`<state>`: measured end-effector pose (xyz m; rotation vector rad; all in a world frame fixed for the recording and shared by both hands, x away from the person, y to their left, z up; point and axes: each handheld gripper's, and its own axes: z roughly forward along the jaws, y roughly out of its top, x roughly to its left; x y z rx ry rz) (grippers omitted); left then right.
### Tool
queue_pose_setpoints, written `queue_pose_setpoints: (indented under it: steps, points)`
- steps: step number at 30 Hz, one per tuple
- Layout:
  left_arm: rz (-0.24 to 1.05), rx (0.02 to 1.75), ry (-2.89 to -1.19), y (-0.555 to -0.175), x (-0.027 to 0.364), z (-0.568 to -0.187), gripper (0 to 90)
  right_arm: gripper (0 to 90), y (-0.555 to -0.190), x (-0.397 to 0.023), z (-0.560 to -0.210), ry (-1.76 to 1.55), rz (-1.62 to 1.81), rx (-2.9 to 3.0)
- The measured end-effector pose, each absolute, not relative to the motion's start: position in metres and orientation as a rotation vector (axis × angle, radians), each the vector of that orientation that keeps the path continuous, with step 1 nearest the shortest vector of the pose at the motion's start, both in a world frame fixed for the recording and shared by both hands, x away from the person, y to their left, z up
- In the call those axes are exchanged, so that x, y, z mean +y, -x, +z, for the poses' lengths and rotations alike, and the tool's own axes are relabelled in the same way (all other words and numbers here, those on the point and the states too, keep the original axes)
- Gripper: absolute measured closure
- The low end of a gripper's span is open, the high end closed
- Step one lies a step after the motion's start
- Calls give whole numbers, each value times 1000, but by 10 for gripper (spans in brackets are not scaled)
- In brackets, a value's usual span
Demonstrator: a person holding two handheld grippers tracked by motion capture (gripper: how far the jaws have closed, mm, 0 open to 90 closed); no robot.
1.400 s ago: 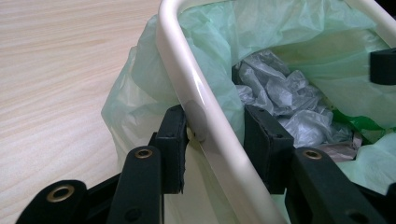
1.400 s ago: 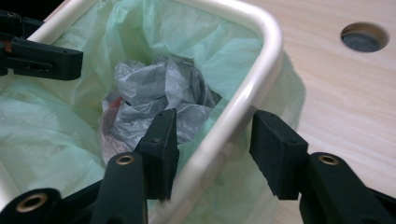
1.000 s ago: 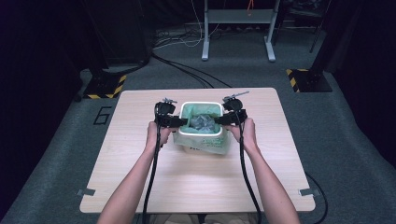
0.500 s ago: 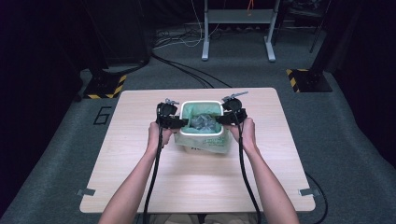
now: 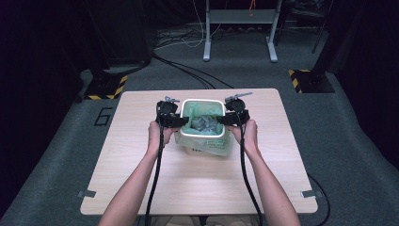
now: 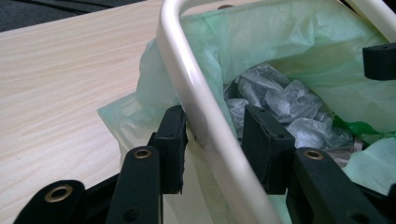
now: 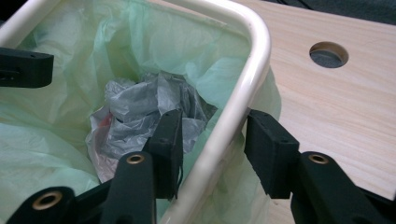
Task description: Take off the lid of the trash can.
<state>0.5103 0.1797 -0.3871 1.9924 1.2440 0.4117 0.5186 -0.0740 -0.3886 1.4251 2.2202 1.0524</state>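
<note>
Two grippers at white bin [image 5: 203, 141], one per side. Left gripper [image 6: 215, 140]: jaws straddle cream rim [image 6: 187, 79], outer pad touching rim, inner pad apart from it. Right gripper [image 7: 212, 149]: rim between jaws, gaps both sides, not clamped. Green liner bag [image 7: 140, 42] draped over rim; grey crumpled plastic [image 7: 140, 107] beyond inner jaws, inside bin.

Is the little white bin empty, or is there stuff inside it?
Not empty. The white bin, lined with a green bag, has crumpled grey plastic lying at the bottom. It stands upright on the table.
</note>
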Motion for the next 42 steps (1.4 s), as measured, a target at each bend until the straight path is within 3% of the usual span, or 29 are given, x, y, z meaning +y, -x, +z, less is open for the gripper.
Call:
queue_pose_setpoints:
  steps: [26,42]
  points:
    - [397,1199,-1960,-500,184,-357,678,705,-512,-83,-355,-1427,1108,2190]
    - [331,1125,-1958,-491,173,-343,643,747,-507,-99,-331,-1437,1128,2150]
